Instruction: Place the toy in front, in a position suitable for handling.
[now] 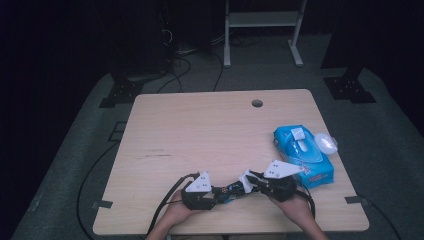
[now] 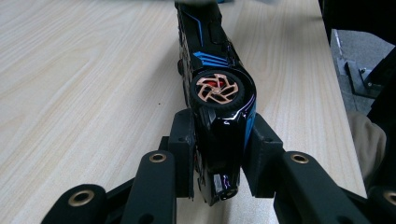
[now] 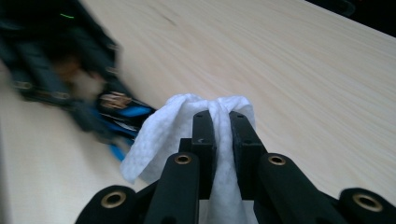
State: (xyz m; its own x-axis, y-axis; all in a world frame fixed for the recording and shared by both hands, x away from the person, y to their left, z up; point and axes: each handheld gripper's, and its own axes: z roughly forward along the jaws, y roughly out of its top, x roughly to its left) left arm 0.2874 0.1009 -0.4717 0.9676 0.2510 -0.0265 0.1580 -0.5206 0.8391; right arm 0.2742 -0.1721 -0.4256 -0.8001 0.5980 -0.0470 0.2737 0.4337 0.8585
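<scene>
1. A black toy car point(image 2: 215, 100) with blue stripes and a copper-coloured wheel lies near the front edge of a pale wooden table point(image 1: 200, 130), a little right of the edge's middle in the high view.
2. The left gripper point(image 2: 217, 156) pinches one end of the car; in the left gripper view its two black jaws press against the car's sides, with the rest of the body stretching away from them.
3. The right gripper point(image 3: 220, 140) pinches a bunched white wipe point(image 3: 161, 135). In the right gripper view the cloth is caught between the closed jaws and spills out to the left and below them.
4. The wipe sits just beside the car's other end; the car looks blurred there, so I cannot tell whether cloth and car touch.
5. In the high view the two grippers point toward each other, with a hand behind each at the table's near edge.
6. A blue pack of wipes point(image 1: 302, 155) lies near the table's right edge, just beyond the right gripper, its white lid flipped open.
7. A small round hole point(image 1: 257, 103) shows near the table's far edge.
</scene>
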